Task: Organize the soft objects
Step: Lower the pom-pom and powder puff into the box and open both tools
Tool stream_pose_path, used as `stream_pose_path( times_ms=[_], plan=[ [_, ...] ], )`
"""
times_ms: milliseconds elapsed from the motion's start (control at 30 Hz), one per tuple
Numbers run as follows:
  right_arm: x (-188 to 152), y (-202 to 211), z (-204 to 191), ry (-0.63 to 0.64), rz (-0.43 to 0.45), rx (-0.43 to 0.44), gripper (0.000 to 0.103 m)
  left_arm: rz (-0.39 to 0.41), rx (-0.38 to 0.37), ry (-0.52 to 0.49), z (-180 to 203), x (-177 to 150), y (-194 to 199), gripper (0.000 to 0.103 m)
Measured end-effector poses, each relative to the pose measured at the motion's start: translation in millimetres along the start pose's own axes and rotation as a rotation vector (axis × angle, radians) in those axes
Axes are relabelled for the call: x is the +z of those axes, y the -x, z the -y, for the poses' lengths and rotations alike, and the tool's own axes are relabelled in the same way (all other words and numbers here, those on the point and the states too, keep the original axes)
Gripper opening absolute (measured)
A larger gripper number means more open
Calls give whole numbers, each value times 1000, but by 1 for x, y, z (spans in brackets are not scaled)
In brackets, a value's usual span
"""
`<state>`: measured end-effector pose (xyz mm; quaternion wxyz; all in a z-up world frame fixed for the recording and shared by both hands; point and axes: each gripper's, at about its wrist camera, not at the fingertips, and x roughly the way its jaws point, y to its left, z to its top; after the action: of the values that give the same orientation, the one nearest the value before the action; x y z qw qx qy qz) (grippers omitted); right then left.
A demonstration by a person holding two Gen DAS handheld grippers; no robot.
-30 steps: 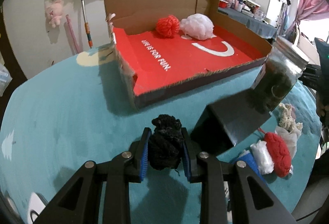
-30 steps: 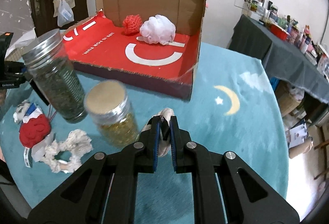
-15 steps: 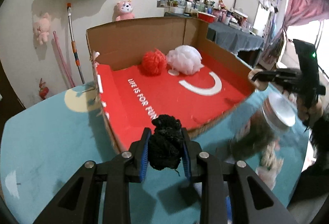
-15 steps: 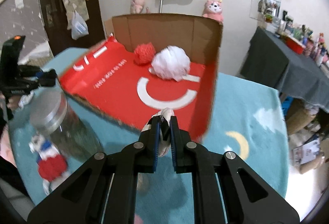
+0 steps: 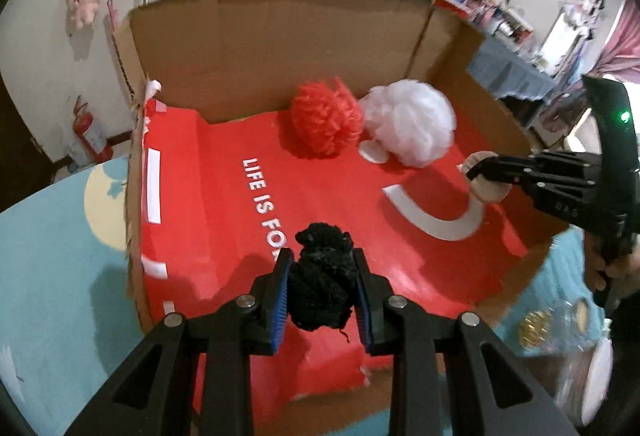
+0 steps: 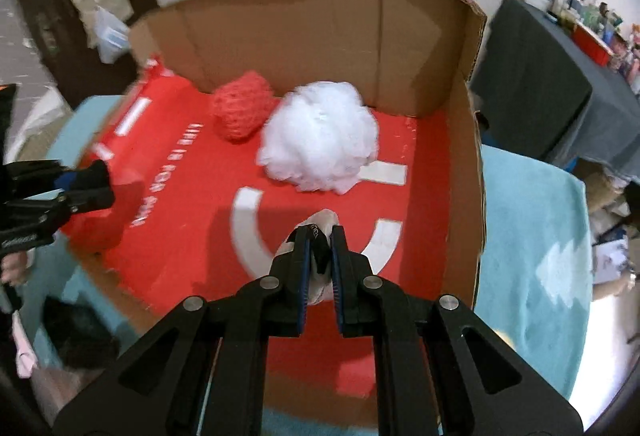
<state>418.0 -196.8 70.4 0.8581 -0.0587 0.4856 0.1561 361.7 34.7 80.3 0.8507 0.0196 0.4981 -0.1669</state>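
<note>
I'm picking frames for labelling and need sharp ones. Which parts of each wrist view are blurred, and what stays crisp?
Left wrist view: the left gripper and its black pom-pom are crisp; the jars at lower right smear, and the shelves behind are soft. Right wrist view: the right gripper is sharp; the white puff and the box lettering are motion-blurred, with the edges fisheye-bent.

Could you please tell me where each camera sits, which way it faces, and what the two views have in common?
Left wrist: on the left gripper, looking down its fingers into the cardboard box; shows its jaws clamping a black pom-pom, plus the right gripper.
Right wrist: on the right gripper, facing the box; jaws pinch a pale soft item.
Shared: box, red pom-pom, white puff.
</note>
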Motion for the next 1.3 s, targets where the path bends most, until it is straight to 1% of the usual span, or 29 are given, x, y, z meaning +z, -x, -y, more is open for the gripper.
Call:
stream_pose_path(
  times_ms=[67,167,333,400,433,567,600,633,700,867,967,1133,1300],
  plan=[
    [8,-13,3,-8,-35,-21,10,-19,30,-6,0,5,-10,29],
    [15,-25,10,-16,-65,-46,10,-42,65,-7,-2,10,-22,29],
    [20,-39,14,-12,-97,-64,10,-63,102,-1,-8,16,-36,29],
    [21,-43,15,-8,-101,-77,10,-70,106,7,-10,17,-41,30],
    [21,-44,15,-7,-99,-79,10,-72,109,11,-11,17,-42,32],
    [20,-48,14,11,-99,-93,11,-86,113,24,-16,15,-48,33],
    [20,-48,14,16,-99,-98,12,-85,112,25,-17,14,-48,36],
    [19,-47,13,20,-99,-102,12,-84,114,23,-18,14,-47,43],
    [18,-47,11,32,-98,-116,13,-79,118,29,-19,14,-46,48],
    [17,-47,8,43,-97,-133,14,-83,122,31,-14,19,-53,48],
    [16,-47,5,53,-95,-134,14,-82,120,31,-19,20,-55,51],
    [15,-44,4,56,-90,-128,14,-61,108,32,-16,18,-49,58],
    [14,-39,2,65,-75,-126,19,-33,97,37,-14,15,-38,64]
  ],
)
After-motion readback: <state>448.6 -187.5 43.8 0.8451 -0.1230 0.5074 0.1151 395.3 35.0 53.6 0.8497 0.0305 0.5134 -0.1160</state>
